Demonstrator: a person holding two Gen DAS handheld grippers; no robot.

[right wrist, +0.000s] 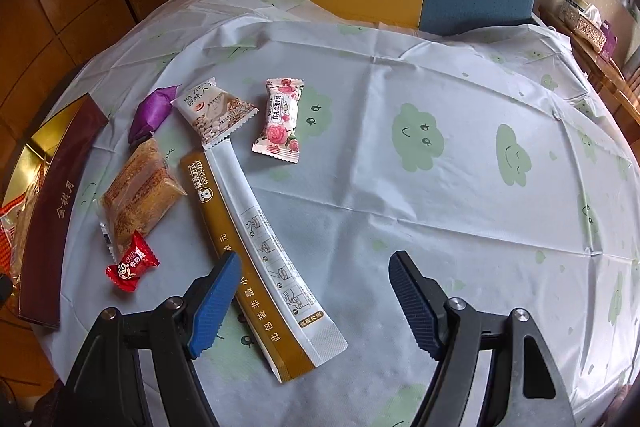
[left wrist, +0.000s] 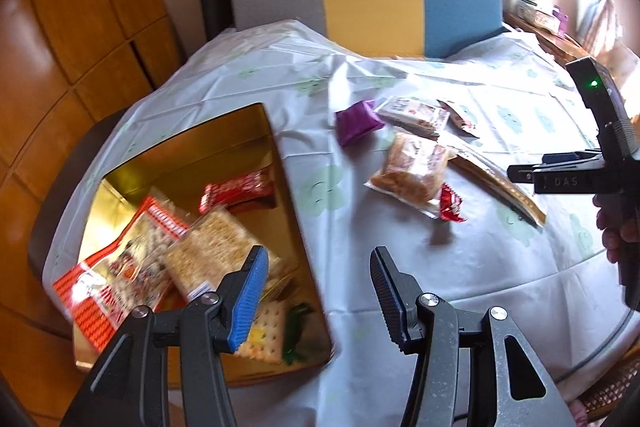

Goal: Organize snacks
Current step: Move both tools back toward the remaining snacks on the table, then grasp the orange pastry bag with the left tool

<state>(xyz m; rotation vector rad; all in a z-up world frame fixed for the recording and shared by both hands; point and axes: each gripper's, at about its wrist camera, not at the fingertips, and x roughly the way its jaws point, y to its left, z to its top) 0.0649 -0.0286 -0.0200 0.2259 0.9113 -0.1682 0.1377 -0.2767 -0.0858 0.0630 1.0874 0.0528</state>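
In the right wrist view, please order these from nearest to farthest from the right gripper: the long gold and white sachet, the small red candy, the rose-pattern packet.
From the right gripper, open and empty:
1. Long gold and white sachet, lying partly between the fingers.
2. Small red candy, to the left, beside the brown cake packet.
3. Rose-pattern packet, farther up the table, past the sachet's far end.

Gold tin (left wrist: 248, 131) lid off, at 9 o'clock of the loose pile, holds orange-red bag (left wrist: 116, 267), clear rice-cake pack (left wrist: 216, 251), red bar (left wrist: 240, 187), cracker pack (left wrist: 264, 331). On the cloth: long gold-white sachet (right wrist: 260, 251) flat, diagonal; brown crisp pack (right wrist: 140, 195) at its 9 o'clock; small red candy (right wrist: 132, 263) touching that pack; purple candy (right wrist: 150, 111), beige packet (right wrist: 216, 111), rose packet (right wrist: 280, 119) toward 12.
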